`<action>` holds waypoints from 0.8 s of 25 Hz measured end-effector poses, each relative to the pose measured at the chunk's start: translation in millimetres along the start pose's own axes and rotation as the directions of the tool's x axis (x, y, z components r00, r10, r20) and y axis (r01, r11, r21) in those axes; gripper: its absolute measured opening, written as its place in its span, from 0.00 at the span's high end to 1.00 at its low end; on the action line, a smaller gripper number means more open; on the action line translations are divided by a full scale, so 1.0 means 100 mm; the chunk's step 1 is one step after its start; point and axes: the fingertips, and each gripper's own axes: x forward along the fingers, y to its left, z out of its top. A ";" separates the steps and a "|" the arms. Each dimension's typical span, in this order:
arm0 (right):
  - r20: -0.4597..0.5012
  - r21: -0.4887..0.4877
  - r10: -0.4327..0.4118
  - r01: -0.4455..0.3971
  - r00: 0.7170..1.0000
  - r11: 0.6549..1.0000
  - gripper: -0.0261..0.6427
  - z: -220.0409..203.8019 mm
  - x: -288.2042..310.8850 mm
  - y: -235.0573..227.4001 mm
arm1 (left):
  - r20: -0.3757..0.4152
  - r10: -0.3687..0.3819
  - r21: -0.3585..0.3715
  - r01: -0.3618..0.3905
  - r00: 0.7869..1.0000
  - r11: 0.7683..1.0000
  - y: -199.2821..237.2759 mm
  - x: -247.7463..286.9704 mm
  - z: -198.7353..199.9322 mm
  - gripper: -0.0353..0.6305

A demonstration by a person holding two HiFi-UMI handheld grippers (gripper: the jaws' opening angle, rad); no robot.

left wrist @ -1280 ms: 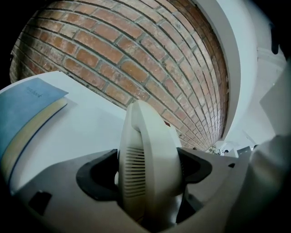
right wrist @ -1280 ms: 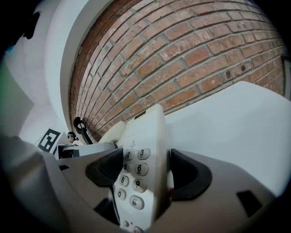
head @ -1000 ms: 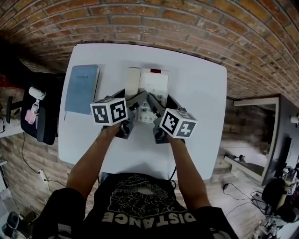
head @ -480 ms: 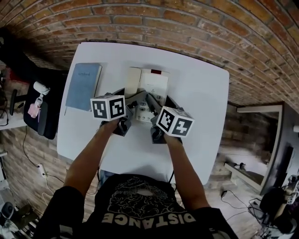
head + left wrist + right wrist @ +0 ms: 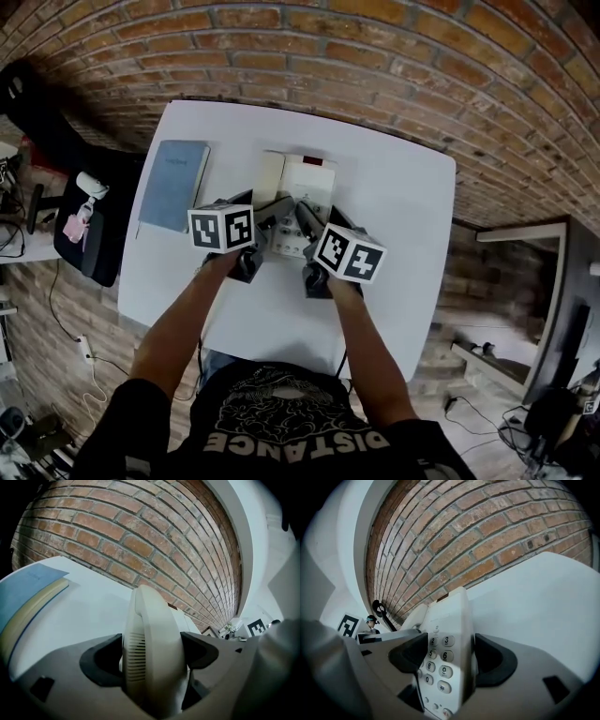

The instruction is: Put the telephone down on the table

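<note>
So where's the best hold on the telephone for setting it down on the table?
Its near end, coming in over the table's near edge, as held now. The left hand-held gripper pinches the narrow handset across its width; the right hand-held gripper clamps the thin keypad side of the telephone. Two holds should keep it level going down.

The telephone (image 5: 300, 187) is cream, with a small dark red patch at its twelve o'clock end. Its handset (image 5: 150, 653) is the same cream with fine ribbed slots, and its keypad (image 5: 437, 667) has pale round keys with dark digits. The table (image 5: 403, 216) is plain white. At ten o'clock on it, a notebook (image 5: 174, 185) shows a dusty blue cover and cream page edges. The brick wall (image 5: 375, 56) is red-brown with grey mortar. The left gripper (image 5: 278, 211) and right gripper (image 5: 305, 214) are grey with black pads (image 5: 101, 660) and black-and-white marker cubes (image 5: 221, 228).
</note>
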 end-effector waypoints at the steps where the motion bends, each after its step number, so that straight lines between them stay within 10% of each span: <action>1: 0.002 -0.004 -0.002 0.002 1.000 1.000 0.49 0.01 -0.01 0.00 | 0.000 0.004 0.005 -0.004 1.000 1.000 0.01 -0.01 0.01 0.35; 20: 0.189 -0.210 -0.026 0.066 0.982 0.975 0.65 0.36 -0.86 0.65 | 0.152 0.010 0.162 -0.035 0.988 0.986 -0.23 -1.01 0.45 0.50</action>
